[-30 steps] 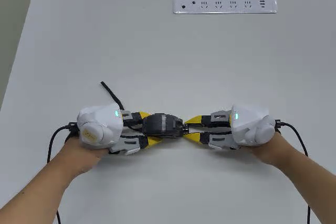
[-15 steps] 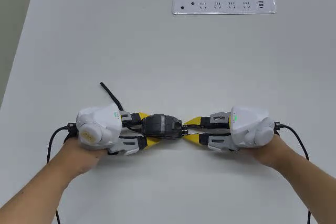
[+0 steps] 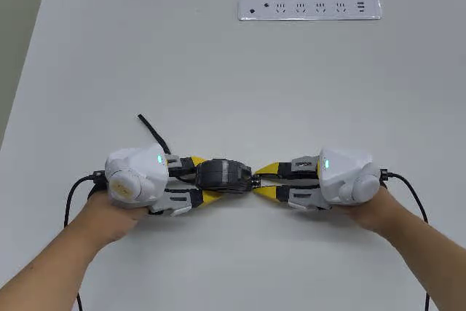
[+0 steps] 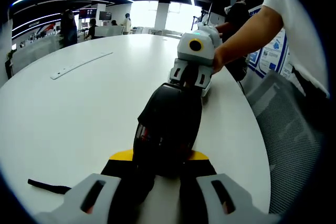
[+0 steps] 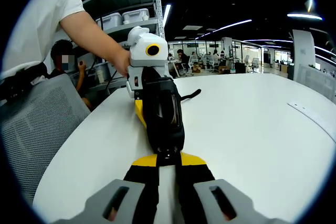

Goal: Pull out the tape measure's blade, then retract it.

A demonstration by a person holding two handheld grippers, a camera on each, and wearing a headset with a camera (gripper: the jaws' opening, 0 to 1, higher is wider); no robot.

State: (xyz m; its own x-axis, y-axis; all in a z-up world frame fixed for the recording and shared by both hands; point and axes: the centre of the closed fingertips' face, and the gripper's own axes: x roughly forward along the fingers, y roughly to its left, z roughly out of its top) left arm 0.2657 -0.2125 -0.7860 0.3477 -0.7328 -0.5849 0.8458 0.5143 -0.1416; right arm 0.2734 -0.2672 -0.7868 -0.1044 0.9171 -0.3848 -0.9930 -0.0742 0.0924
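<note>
Left tool [image 3: 206, 178] over white office table [image 3: 218, 71]

An open-plan office: ceiling strip lights [image 5: 302, 16], storage shelves [image 5: 124, 18], a mesh chair [image 5: 39, 124].

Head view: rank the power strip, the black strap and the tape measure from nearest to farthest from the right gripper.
1. tape measure, touching the right gripper, on its left.
2. black strap, farther left on the table.
3. power strip, far across the table, ahead.
</note>
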